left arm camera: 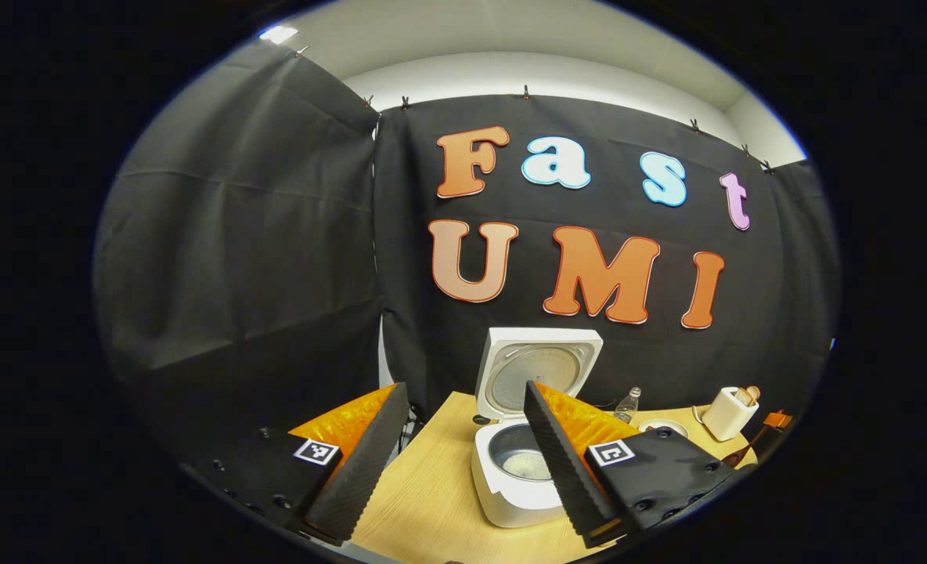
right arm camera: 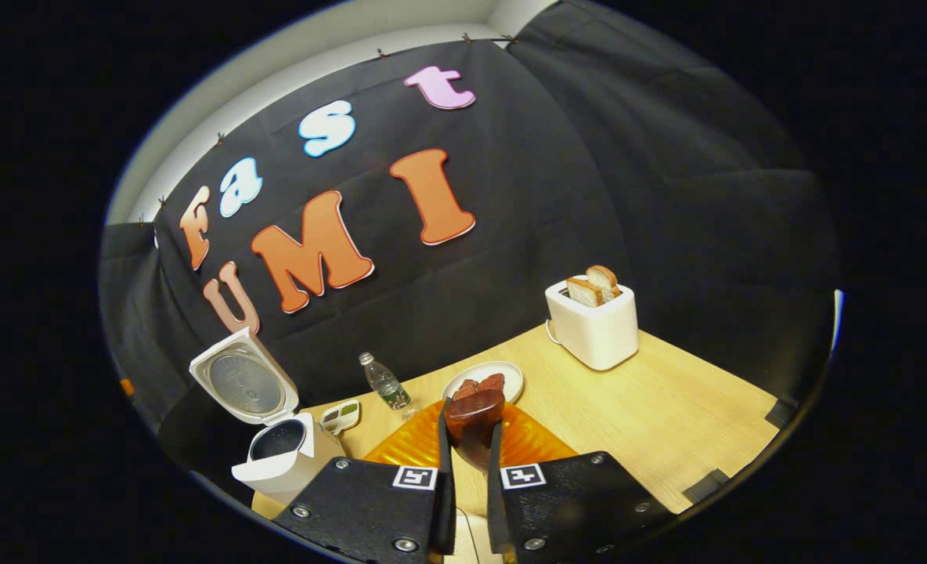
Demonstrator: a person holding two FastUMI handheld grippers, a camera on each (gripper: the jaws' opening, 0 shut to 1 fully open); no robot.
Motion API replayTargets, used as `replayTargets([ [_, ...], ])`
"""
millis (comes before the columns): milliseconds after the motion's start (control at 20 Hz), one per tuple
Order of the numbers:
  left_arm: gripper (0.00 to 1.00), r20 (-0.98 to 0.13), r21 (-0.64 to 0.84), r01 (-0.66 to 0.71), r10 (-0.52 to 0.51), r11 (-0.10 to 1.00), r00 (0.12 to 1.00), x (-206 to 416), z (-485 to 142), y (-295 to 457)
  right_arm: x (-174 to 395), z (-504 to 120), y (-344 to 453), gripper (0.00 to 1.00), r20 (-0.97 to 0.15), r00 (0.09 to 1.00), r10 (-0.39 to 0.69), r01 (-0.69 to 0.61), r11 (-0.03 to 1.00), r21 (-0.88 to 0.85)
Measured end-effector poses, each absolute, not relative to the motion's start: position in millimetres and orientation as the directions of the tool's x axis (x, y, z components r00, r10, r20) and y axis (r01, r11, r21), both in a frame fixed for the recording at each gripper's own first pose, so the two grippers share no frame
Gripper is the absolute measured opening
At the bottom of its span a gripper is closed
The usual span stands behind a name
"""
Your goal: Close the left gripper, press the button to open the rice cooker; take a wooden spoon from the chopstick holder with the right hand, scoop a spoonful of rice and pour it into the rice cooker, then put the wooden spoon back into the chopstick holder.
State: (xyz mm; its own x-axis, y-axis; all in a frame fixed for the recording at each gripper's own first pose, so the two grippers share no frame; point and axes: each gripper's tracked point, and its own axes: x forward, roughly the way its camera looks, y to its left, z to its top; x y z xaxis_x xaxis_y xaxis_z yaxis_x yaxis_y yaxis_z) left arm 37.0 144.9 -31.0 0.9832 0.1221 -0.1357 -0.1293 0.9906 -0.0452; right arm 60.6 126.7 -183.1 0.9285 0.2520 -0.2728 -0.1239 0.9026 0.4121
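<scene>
Wooden spoon [right arm camera: 475, 419] clamped between right fingers (no readable labels)

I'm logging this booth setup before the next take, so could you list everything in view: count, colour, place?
rice cooker: one, white, lid up, table's left
water bottle: one, clear, by the back wall
small dish: one, white, beside the cooker
plate: one, white, mid-table, brown food on it
toaster: one, white, bread in slots, right rear
table: one, light wood
wooden spoon: one, dark brown, in the right gripper
left gripper: one, open, before the cooker
</scene>
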Motion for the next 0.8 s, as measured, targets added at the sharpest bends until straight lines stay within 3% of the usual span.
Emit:
replayTargets([
  [250, 1.0, -0.135, -0.044, -0.102, 0.095, 0.994, 0.986, 42.5, -32.8, 161.1, 29.9, -157.7, 159.3, 0.16, -0.208, 0.932, 0.297, -0.176, 0.873, 0.455],
  [550, 1.0, -0.146, -0.022, -0.097, 0.093, 0.995, 0.985, 43.4, -35.7, 173.1, 14.0, -210.4, 208.2, 0.15, -0.262, 0.893, 0.367, -0.234, 0.873, 0.428],
  [800, 1.0, -0.149, 0.041, -0.087, 0.092, 0.995, 0.985, 39.7, -36.9, 174.1, 24.2, -254.4, 220.1, 0.15, -0.274, 0.903, 0.332, -0.231, 0.91, 0.343],
])
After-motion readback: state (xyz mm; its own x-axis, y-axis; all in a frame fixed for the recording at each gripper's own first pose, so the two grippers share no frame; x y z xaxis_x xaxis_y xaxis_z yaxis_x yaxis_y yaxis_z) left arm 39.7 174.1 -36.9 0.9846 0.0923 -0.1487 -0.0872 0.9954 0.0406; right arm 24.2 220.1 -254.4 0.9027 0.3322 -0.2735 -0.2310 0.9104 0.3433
